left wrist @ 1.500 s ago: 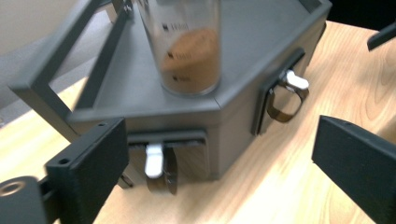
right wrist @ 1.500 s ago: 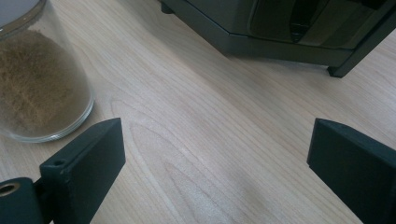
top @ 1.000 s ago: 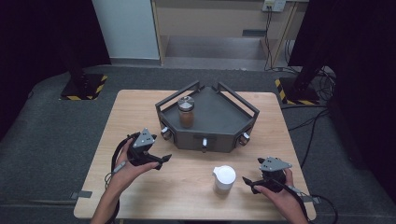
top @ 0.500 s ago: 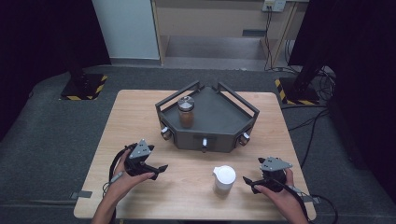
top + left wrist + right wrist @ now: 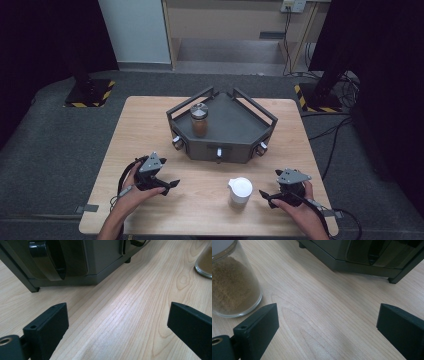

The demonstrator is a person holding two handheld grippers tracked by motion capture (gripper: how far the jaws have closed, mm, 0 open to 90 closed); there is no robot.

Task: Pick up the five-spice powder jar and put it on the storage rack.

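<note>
Wooden table [image 5: 150, 125] spreads wide, and the dark grey angular tray [image 5: 235, 122] sits at its far middle, a brown-filled jar with a metal lid [image 5: 199, 119] standing upright on its left part. Down front, the white-lidded jar [image 5: 240, 190] stands on the bare wood, between both tools and nearer the right one. Left gripper [image 5: 170, 184] rests low on the table, jaws spread, nothing between them. Right gripper [image 5: 265, 196] sits just beside the jar, jaws likewise parted and empty.
</note>
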